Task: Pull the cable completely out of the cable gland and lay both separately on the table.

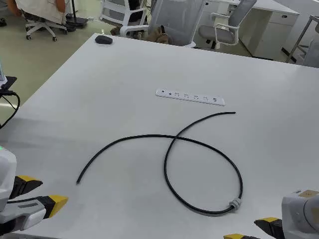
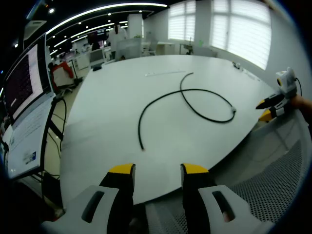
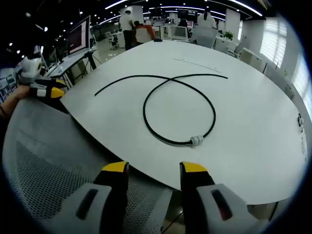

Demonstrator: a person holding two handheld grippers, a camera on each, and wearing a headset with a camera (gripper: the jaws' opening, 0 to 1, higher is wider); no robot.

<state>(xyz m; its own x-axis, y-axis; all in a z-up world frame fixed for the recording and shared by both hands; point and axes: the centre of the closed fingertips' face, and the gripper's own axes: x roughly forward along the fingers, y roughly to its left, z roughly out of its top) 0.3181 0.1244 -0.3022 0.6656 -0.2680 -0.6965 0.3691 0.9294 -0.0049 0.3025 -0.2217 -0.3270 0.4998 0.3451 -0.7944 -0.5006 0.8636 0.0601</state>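
Observation:
A long black cable [image 1: 144, 136] lies on the white table [image 1: 99, 99], crossing itself in one big loop. A small grey cable gland [image 1: 233, 204] sits on the cable at the loop's near right. My left gripper [image 1: 45, 191] hovers open at the table's near left edge, well short of the cable's free end. At the near right edge my right gripper [image 1: 251, 228] is open too, a little below and right of the gland. In the left gripper view my left gripper [image 2: 158, 170] faces the cable [image 2: 161, 96] and gland [image 2: 234, 111]. My right gripper [image 3: 155, 168] looks at the gland [image 3: 196, 140].
A white power strip [image 1: 190, 97] lies beyond the loop. A dark mouse-like object [image 1: 103, 39] sits at the far left corner. Office chairs stand behind the table. A monitor [image 2: 24, 83] is off to the left, and a mesh chair back [image 3: 58, 170] is below the right gripper.

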